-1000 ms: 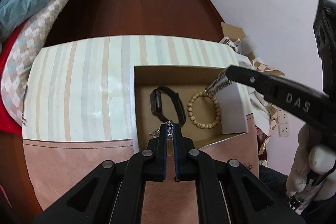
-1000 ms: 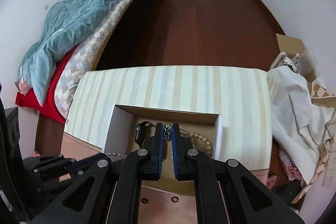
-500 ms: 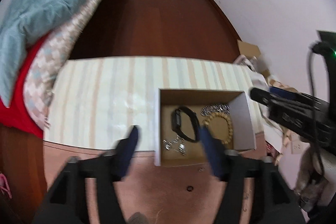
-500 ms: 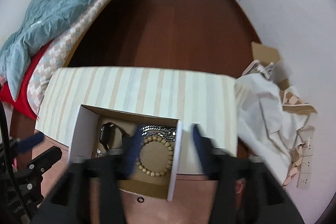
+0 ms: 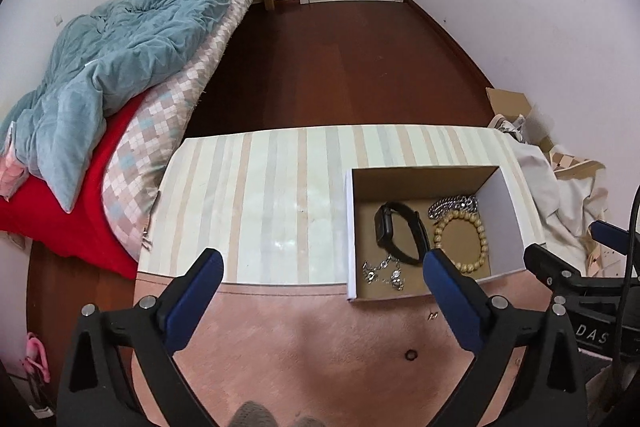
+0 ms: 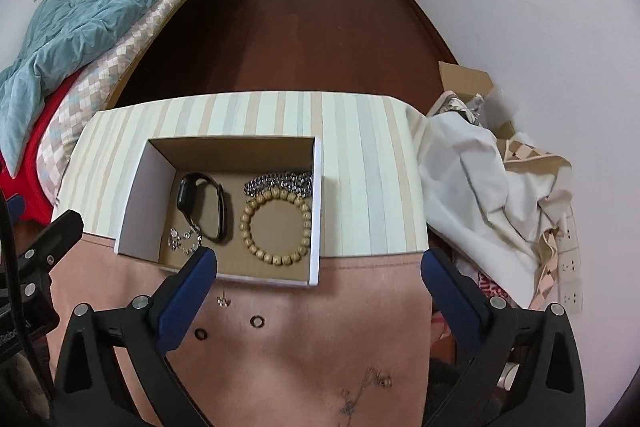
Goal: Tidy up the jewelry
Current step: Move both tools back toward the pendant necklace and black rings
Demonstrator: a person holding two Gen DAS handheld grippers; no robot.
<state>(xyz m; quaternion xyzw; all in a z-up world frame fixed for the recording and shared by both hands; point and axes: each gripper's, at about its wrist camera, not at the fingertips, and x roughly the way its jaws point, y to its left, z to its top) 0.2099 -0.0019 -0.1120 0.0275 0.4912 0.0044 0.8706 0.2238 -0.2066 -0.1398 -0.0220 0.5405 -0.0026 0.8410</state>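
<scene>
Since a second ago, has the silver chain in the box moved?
Yes. The chain, held up then by both grippers, now lies against the box's far wall, above the beads.

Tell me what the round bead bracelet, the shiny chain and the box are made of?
Beaded bracelet: probably wood, with tan, matte round beads, some speckled. Chain: looks like polished metal, silvery links that glint. Box: cardboard, plain brown inside and smooth white outside, with thin walls that look folded.
</scene>
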